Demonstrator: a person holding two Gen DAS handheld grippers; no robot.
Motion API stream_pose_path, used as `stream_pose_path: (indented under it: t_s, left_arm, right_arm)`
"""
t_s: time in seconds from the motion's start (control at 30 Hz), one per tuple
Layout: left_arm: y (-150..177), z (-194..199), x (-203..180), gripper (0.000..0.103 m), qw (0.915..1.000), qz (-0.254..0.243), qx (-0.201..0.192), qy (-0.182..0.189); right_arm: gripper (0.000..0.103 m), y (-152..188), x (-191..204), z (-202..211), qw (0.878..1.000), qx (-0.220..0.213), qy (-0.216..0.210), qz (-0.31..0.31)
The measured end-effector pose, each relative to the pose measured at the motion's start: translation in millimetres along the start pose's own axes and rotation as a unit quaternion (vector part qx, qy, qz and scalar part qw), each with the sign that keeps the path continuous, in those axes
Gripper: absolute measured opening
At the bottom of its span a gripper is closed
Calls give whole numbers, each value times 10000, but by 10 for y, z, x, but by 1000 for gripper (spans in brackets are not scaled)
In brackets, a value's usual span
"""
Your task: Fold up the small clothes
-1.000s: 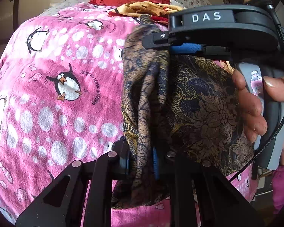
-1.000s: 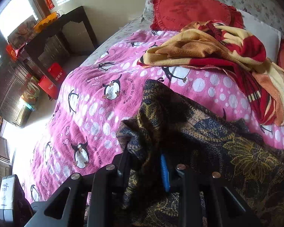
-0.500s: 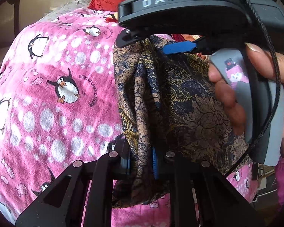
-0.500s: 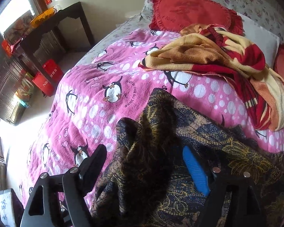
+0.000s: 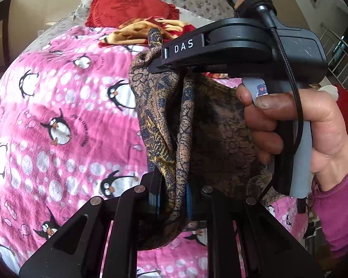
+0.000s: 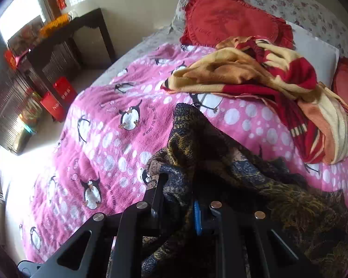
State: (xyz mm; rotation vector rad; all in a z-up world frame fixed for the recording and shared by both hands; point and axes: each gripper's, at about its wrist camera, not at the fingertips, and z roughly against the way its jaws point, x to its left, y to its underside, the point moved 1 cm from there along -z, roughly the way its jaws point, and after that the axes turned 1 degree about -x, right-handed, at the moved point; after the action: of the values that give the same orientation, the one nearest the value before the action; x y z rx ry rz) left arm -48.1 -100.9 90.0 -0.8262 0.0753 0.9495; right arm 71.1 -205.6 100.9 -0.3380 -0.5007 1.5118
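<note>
A dark brown and navy patterned garment [image 5: 164, 125] is held bunched above the pink penguin blanket [image 5: 58, 120], its folds drawn tight between two clamping points. Its lower edge is pinched between the closed fingers of the left gripper [image 5: 174, 199], where a strip of blue pad is seen beside the cloth. Its upper edge is clamped in the closed right gripper [image 5: 171, 67], whose fingertips are largely hidden by the fabric and by the black housing marked DAS. The right hand [image 5: 297, 125] is wrapped around the grey handle, and the garment's far side is concealed behind it. From the right wrist view, the garment [image 6: 220, 166] is seen trailing down onto the blanket [image 6: 109, 143], its lower right portion cut off by the frame. A red and yellow blanket [image 6: 266, 78] lies crumpled beyond, near a red heart-shaped cushion [image 6: 227, 18].
</note>
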Motion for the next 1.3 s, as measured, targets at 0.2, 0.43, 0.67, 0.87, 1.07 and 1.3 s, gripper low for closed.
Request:
stream_pose_path:
  t_s: [0.2, 0.43, 0.67, 0.87, 1.07, 1.3]
  left_arm:
    - [-140, 55, -736, 14, 9963, -754, 4, 418]
    - [-158, -210, -1703, 14, 9846, -1553, 221, 774]
    - [30, -662, -2575, 14, 9692, -2217, 564, 910]
    - [136, -977, -2904, 14, 9631, -2379, 813, 962]
    - [234, -1058, -2985, 14, 9571, -2429, 1129, 1104]
    - [85, -545, -2489, 48, 9618, -2451, 791, 925]
  right_arm:
    - [13, 89, -479, 763, 9979, -459, -286, -364]
    - [11, 474, -1324, 1481, 9936, -741, 7, -848]
    - [11, 982, -2106, 1836, 9885, -770, 413, -1232]
    - [10, 1365, -2633, 1853, 9816, -679, 695, -1642]
    - [10, 1602, -2952, 1534, 9748, -473, 666, -2075]
    - [30, 1817, -3101, 1765, 9579, -798, 916, -2600]
